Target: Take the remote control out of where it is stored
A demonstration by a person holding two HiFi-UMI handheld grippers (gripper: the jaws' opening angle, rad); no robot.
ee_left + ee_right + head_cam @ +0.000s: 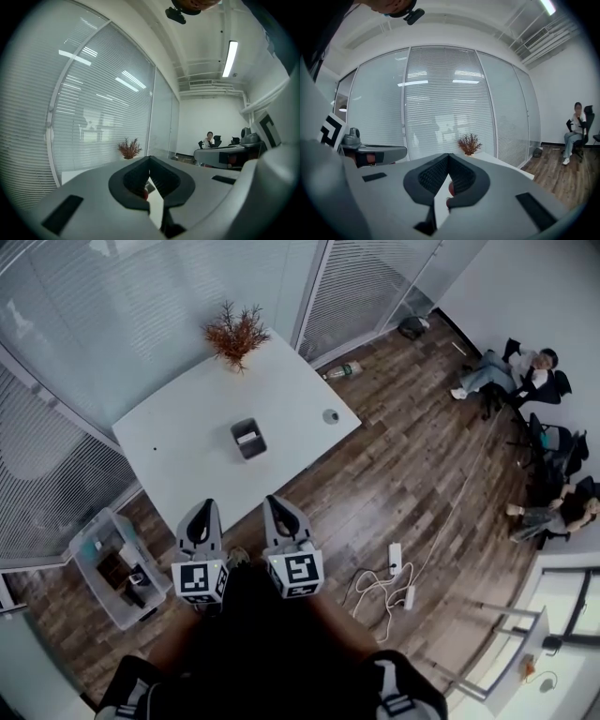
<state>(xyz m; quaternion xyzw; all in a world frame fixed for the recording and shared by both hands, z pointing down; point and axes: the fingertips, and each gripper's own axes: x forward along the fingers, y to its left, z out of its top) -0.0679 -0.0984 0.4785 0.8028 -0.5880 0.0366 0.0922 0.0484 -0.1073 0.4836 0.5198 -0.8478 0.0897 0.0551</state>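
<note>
L tool [150, 158]: jaws together at the tips, nothing between them. R tool [448, 155]: same, shut & empty. I reckon I carry both closed b/c there's nothing to grab yet, and shut jaws are less likely to snag on the way in.

Pose: both are held side by side, close in front of my body. They point fwd and a touch below level, marker cubes toward me. From the head view the tips sit about at the near edge of the bench [178, 451]. Neither touches anything.

The remote [247, 438] is in the holder [255, 451], a small grey box open at the top. It's mid-bench, well apart from both tools. Only the remote's pale top shows. It's prob. stored that way so it lifts straight out.

Plant [234, 334] is at the far corner, out of the way. Small round thing [331, 415] is near the right edge; can't tell what it is.

Nxt, my guess: reach over the bench and open one tool on the remote. The other may need to steady the holder so it doesn't come up too.
</note>
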